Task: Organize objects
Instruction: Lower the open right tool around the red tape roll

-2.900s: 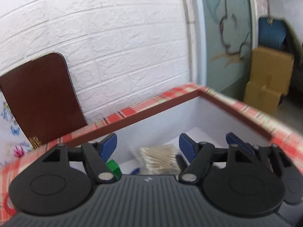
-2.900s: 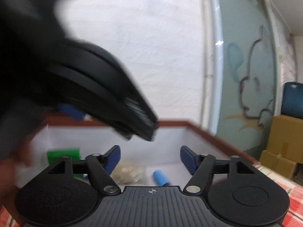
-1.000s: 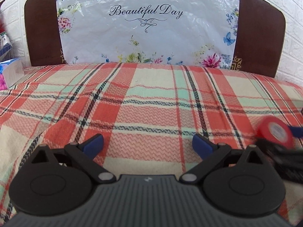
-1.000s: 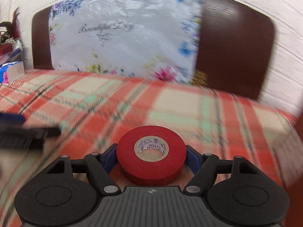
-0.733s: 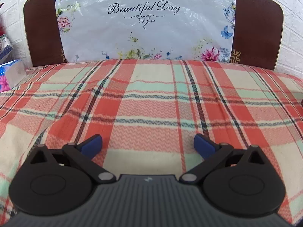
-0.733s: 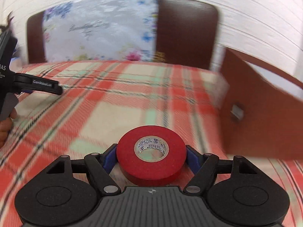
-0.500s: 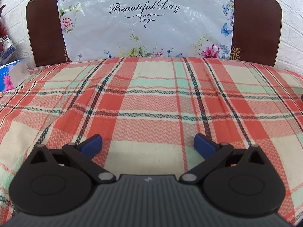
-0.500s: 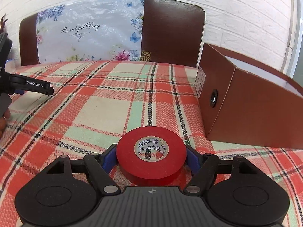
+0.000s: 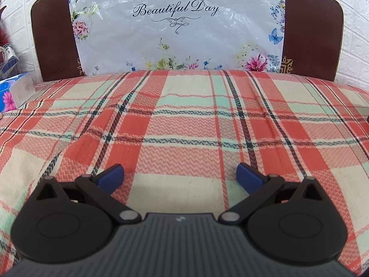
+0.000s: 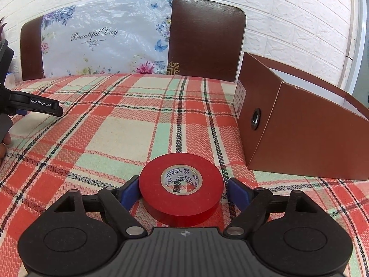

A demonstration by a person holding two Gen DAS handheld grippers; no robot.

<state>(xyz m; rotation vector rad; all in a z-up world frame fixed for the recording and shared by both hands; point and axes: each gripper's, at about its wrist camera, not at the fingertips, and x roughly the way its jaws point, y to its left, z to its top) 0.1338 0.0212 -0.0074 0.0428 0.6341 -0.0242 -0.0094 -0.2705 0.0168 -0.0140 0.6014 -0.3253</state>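
Note:
A red roll of tape (image 10: pixel 181 205) lies flat on the plaid cloth (image 10: pixel 120 133), left of the brown cardboard box (image 10: pixel 311 138). My right gripper (image 10: pixel 182 185) straddles the roll and its jaws are opening. A narrow gap shows between the right pad (image 10: pixel 237 189) and the roll, so the pads are not pressing on it. My left gripper (image 9: pixel 180 175) is open over bare plaid cloth (image 9: pixel 184 127) with nothing between its fingers. It also shows at the left edge of the right wrist view as the left gripper (image 10: pixel 34 106), held by a hand.
The box stands at the right with its open top facing up; its inside is hidden. A brown chair back (image 9: pixel 311 30) draped with a floral plastic sheet (image 9: pixel 175 27) rises behind the cloth. A blue tissue pack (image 9: pixel 13 92) sits far left. White brick wall behind.
My right gripper swung to the right with the tape, bringing the box into view, then its jaws widened off the roll. The left gripper stayed almost still.

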